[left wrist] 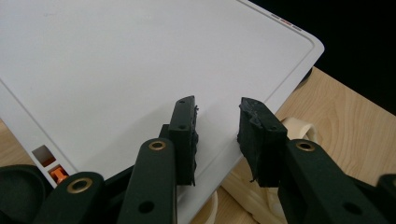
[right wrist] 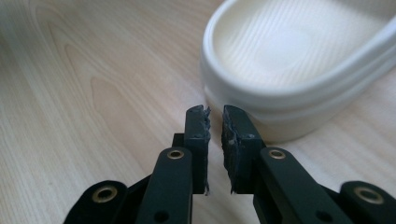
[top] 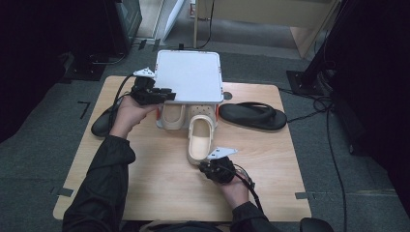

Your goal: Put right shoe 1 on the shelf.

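Observation:
A white flat-lidded box (top: 188, 75) stands at the far middle of the wooden table (top: 145, 164). One cream clog (top: 172, 116) lies against its near edge, and a second cream clog (top: 200, 135) lies further toward me. My left gripper (top: 169, 95) hovers at the lid's near left edge. In the left gripper view its jaws (left wrist: 217, 114) stand apart over the white lid (left wrist: 140, 60) with nothing between them. My right gripper (top: 205, 166) sits just behind the heel of the nearer clog (right wrist: 299, 51). Its jaws (right wrist: 215, 116) are shut and empty, low over the wood.
A black flip-flop (top: 254, 116) lies right of the box. Another black shoe (top: 102, 123) lies at the table's left edge, under my left forearm. An orange latch (left wrist: 58, 173) shows on the box's side. Cables trail over the grey floor on the right.

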